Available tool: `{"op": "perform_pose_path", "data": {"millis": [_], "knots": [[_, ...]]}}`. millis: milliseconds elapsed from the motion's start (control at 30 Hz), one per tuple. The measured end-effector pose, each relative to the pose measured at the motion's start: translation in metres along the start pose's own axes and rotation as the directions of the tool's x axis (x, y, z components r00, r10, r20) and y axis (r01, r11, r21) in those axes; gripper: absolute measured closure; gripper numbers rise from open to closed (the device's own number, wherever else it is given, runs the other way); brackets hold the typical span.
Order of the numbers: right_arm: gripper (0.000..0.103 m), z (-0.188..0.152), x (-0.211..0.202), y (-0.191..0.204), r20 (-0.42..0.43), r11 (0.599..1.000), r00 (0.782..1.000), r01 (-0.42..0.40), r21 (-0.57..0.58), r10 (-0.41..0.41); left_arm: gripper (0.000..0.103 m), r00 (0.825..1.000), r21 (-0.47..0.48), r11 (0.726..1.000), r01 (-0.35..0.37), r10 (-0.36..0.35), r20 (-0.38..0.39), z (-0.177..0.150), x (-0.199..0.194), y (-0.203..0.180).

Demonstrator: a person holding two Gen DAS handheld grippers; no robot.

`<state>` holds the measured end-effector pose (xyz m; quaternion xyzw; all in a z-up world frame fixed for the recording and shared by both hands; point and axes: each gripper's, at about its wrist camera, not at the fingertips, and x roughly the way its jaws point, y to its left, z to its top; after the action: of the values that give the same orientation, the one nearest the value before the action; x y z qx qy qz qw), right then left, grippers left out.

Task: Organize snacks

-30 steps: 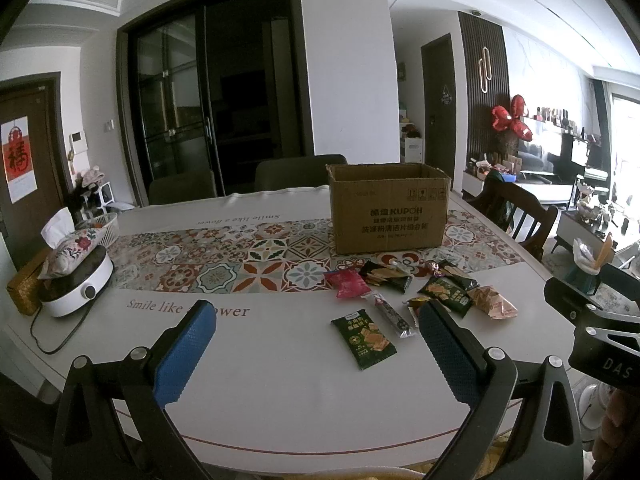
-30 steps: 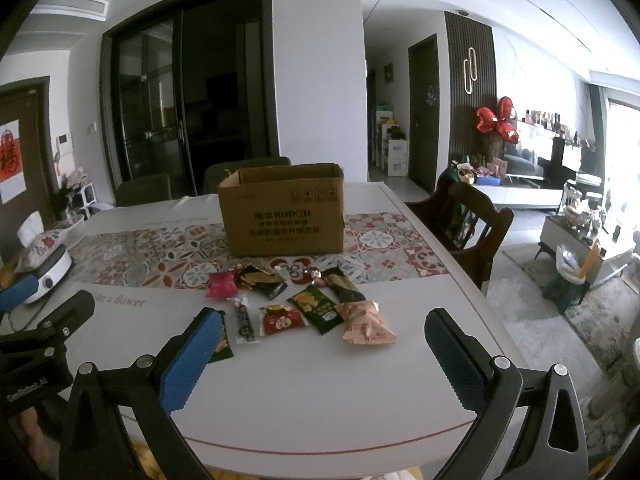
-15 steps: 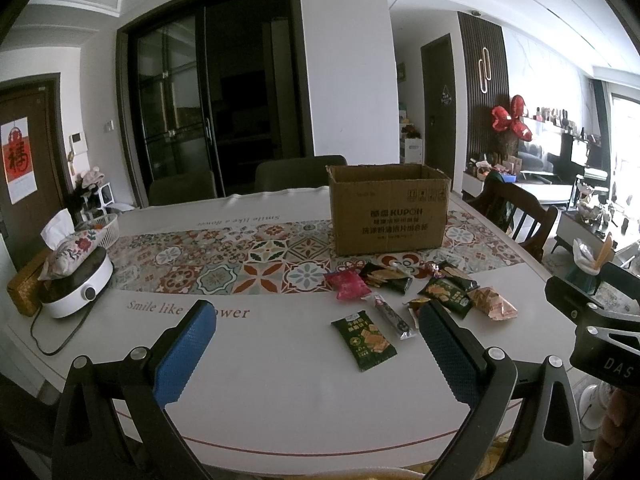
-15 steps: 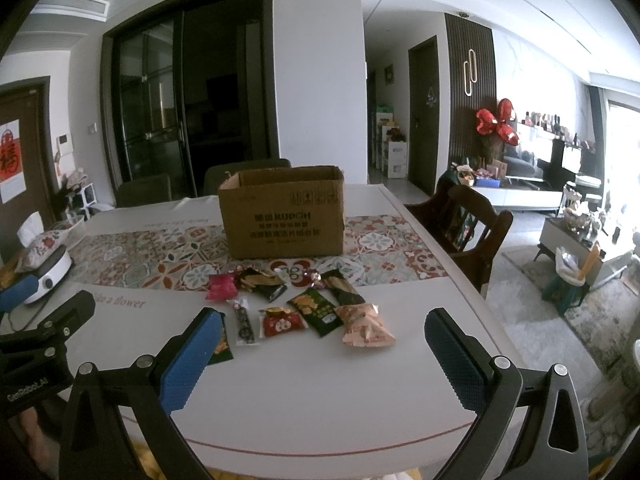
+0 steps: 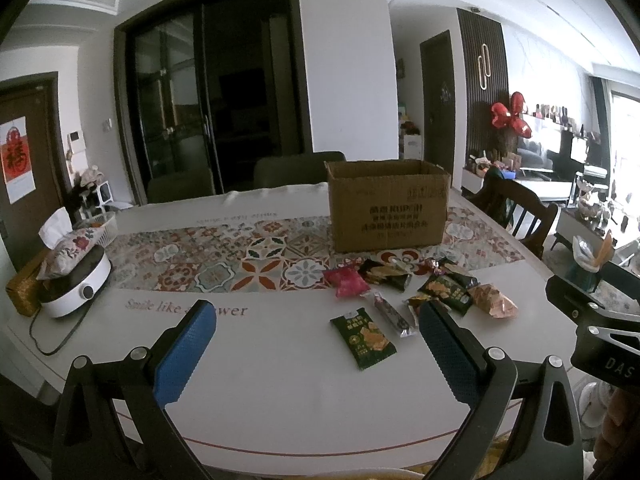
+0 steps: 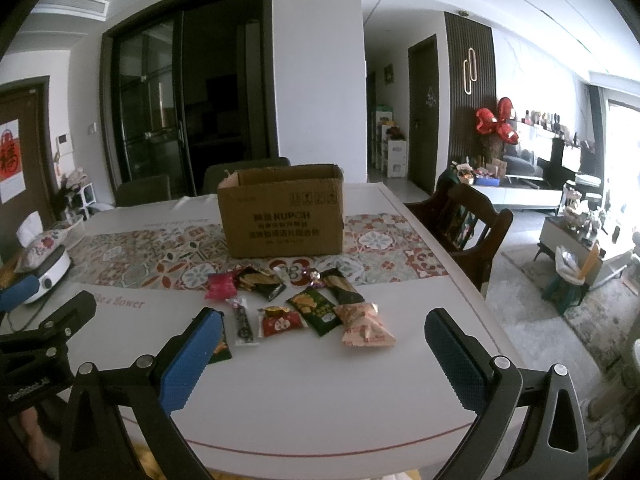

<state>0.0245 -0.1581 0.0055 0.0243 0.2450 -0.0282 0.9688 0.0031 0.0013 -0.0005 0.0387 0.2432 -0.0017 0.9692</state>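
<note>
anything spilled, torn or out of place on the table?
Nothing damaged or spilled that I can see. The snack packets lie loose and overlapping at mixed angles in front of the open cardboard box, none inside yet as far as visible. One green packet sits apart from the cluster. Both grippers, left and right, are open and empty.

The right gripper (image 6: 320, 344) hovered over the near edge of the white bench (image 6: 320, 392), its blue-padded fingers (image 6: 188, 360) spread wide and empty. Ahead lay a cluster of snack packets (image 6: 296, 304), and behind them an open cardboard box (image 6: 282, 216) stood on the patterned runner (image 6: 160, 252).
</note>
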Motion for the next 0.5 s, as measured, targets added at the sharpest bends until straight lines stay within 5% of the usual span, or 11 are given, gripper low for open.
{"op": "perform_pose_path", "data": {"millis": [500], "knots": [[0.001,0.002,0.042,-0.014,-0.083,1.0,0.996,-0.018,0.021,0.019,0.007,0.998,0.054,0.998,-0.022,0.025,-0.065,0.006,0.049,-0.021]]}}
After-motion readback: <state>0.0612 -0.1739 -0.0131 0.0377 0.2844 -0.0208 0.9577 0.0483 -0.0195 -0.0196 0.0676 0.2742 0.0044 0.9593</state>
